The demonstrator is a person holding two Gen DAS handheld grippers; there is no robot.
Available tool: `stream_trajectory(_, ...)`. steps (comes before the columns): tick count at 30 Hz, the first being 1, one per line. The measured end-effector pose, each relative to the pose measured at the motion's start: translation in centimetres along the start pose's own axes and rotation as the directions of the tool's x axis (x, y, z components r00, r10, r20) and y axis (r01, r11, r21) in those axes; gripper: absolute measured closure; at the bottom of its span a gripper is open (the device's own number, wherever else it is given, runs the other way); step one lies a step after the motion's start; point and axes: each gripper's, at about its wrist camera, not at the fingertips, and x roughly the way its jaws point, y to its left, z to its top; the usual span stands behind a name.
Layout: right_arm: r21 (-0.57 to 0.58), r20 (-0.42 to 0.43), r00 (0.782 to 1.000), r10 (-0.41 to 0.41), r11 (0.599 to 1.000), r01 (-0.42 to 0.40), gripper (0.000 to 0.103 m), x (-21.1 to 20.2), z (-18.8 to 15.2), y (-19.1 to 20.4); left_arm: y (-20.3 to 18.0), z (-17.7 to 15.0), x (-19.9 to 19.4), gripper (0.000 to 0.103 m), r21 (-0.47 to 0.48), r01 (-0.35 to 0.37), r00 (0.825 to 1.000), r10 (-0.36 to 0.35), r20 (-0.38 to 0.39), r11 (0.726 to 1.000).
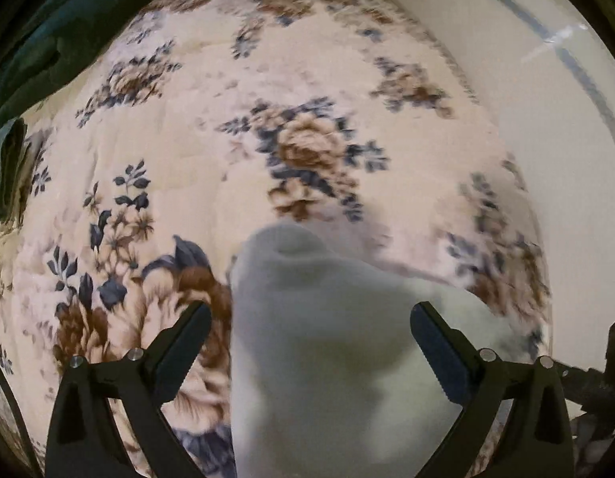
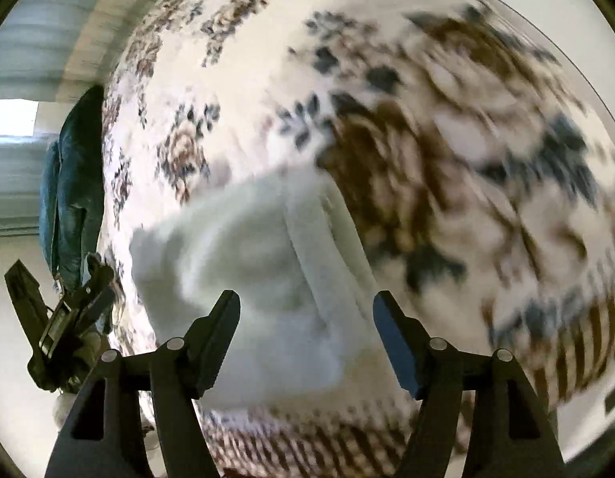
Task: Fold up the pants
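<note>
White pants (image 1: 327, 338) bunched on floral bedspread (image 1: 211, 119), teal garment (image 1: 48, 40) far off, left claw (image 1: 311, 330) and right claw (image 2: 307, 314) both spread wide, empty

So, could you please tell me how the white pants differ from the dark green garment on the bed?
The white pants are pale and lie bunched close between the open fingers; the dark green garment is deep teal and sits at the bed's far edge. The pants look soft and fleecy; the green one hangs partly over the side. Both rest on the floral bedspread.
</note>
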Motion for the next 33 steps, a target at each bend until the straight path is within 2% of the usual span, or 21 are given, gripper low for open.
stream_trajectory(4, -0.010, -0.065, 0.996, 0.061, 0.998, -0.062, 0.034, 4.6, 3.7, 0.7, 2.1, 1.3, 5.4, 0.000, -0.028, -0.051, 0.995, 0.049, -0.082, 0.998)
stream_trajectory(5, -0.032, -0.071, 0.996, 0.044, 0.998, -0.046, 0.044, 5.9, 4.6, 1.3, 2.7, 1.3, 6.5, 0.000, -0.026, -0.067, 0.994, 0.065, -0.092, 0.997)
stream_trajectory(6, -0.052, -0.073, 0.997, 0.001, 0.999, -0.004, 0.062, 7.0, 5.1, 1.1, 3.2, 1.3, 7.3, 0.000, -0.031, -0.062, 0.993, 0.059, -0.099, 0.998)
stream_trajectory(8, -0.043, -0.091, 0.994, -0.062, 0.997, 0.058, 0.062, 9.3, 5.9, 0.4, 4.1, 1.2, 8.8, 0.000, -0.067, -0.006, 0.991, -0.003, -0.132, 0.998)
stream_trajectory(11, -0.050, -0.108, 0.988, -0.114, 0.993, 0.109, 0.062, 11.2, 6.5, 0.4, 4.3, 1.2, 8.3, 0.000, -0.115, 0.016, 0.990, -0.032, -0.136, 0.993)
stream_trajectory(14, -0.055, -0.110, 0.988, -0.112, 0.993, 0.106, 0.058, 10.0, 6.6, 1.6, 4.7, 1.5, 4.3, 0.001, -0.160, 0.055, 0.996, -0.065, -0.058, 0.986)
stream_trajectory(16, -0.071, -0.102, 0.989, -0.105, 0.993, 0.098, 0.053, 8.5, 6.2, 2.5, 5.4, 1.8, 1.6, 0.001, -0.197, 0.124, 0.992, -0.126, 0.004, 0.973)
stream_trajectory(17, -0.083, -0.085, 0.991, -0.105, 0.992, 0.098, 0.050, 7.4, 5.6, 2.9, 5.6, 2.2, 0.9, 0.001, -0.208, 0.163, 0.986, -0.163, 0.019, 0.964)
stream_trajectory(19, -0.091, -0.052, 0.992, -0.117, 0.990, 0.112, 0.049, 6.3, 5.0, 3.5, 6.2, 2.8, 0.7, 0.002, -0.216, 0.182, 0.982, -0.188, -0.005, 0.959)
stream_trajectory(20, -0.094, -0.036, 0.993, -0.115, 0.989, 0.111, 0.047, 5.7, 4.7, 4.3, 6.5, 2.8, 0.5, 0.002, -0.211, 0.168, 0.985, -0.175, -0.011, 0.963)
stream_trajectory(22, -0.128, -0.026, 0.995, -0.096, 0.988, 0.092, 0.045, 5.2, 4.8, 6.4, 7.1, 2.0, -0.7, 0.002, -0.185, 0.061, 0.998, -0.061, 0.006, 0.981)
stream_trajectory(23, -0.158, -0.026, 0.995, -0.101, 0.983, 0.096, 0.040, 4.9, 4.9, 7.7, 7.3, 1.5, -1.1, 0.002, -0.165, -0.016, 1.000, 0.020, 0.021, 0.986)
stream_trajectory(24, -0.186, -0.031, 0.994, -0.102, 0.978, 0.094, 0.030, 5.2, 5.3, 9.0, 7.4, 0.9, -1.5, 0.002, -0.142, -0.145, 0.988, 0.151, 0.037, 0.979)
stream_trajectory(25, -0.214, -0.038, 0.994, -0.101, 0.973, 0.091, 0.027, 5.7, 5.8, 10.5, 7.5, 0.3, -1.5, 0.002, -0.127, -0.256, 0.963, 0.264, 0.048, 0.958)
stream_trajectory(26, -0.269, -0.044, 0.992, -0.120, 0.958, 0.104, 0.026, 6.2, 6.3, 12.7, 7.8, -0.3, -1.4, 0.002, -0.112, -0.379, 0.920, 0.387, 0.059, 0.919)
stream_trajectory(27, -0.315, -0.042, 0.987, -0.155, 0.940, 0.134, 0.026, 6.5, 6.6, 14.3, 8.1, -0.5, -1.1, 0.002, -0.101, -0.433, 0.896, 0.440, 0.062, 0.896)
stream_trajectory(29, -0.449, 0.020, 0.961, -0.275, 0.857, 0.254, 0.026, 6.8, 6.7, 18.1, 9.5, -0.8, 0.1, 0.002, -0.101, -0.491, 0.867, 0.497, 0.038, 0.865)
stream_trajectory(30, -0.525, 0.079, 0.936, -0.344, 0.783, 0.332, 0.026, 6.6, 6.3, 20.0, 10.3, -0.7, 0.7, 0.002, -0.101, -0.505, 0.861, 0.509, 0.015, 0.857)
stream_trajectory(31, -0.589, 0.154, 0.894, -0.420, 0.688, 0.424, 0.026, 6.4, 5.8, 21.4, 11.0, -0.5, 1.4, 0.002, -0.104, -0.511, 0.858, 0.513, -0.016, 0.853)
stream_trajectory(32, -0.647, 0.267, 0.822, -0.504, 0.539, 0.540, 0.026, 6.0, 4.7, 22.9, 12.0, -0.4, 1.8, 0.002, -0.124, -0.498, 0.867, 0.497, -0.043, 0.858)
stream_trajectory(33, -0.658, 0.297, 0.806, -0.513, 0.501, 0.562, 0.026, 5.4, 4.2, 23.5, 12.8, -0.4, 1.8, 0.002, -0.148, -0.481, 0.876, 0.479, -0.052, 0.864)
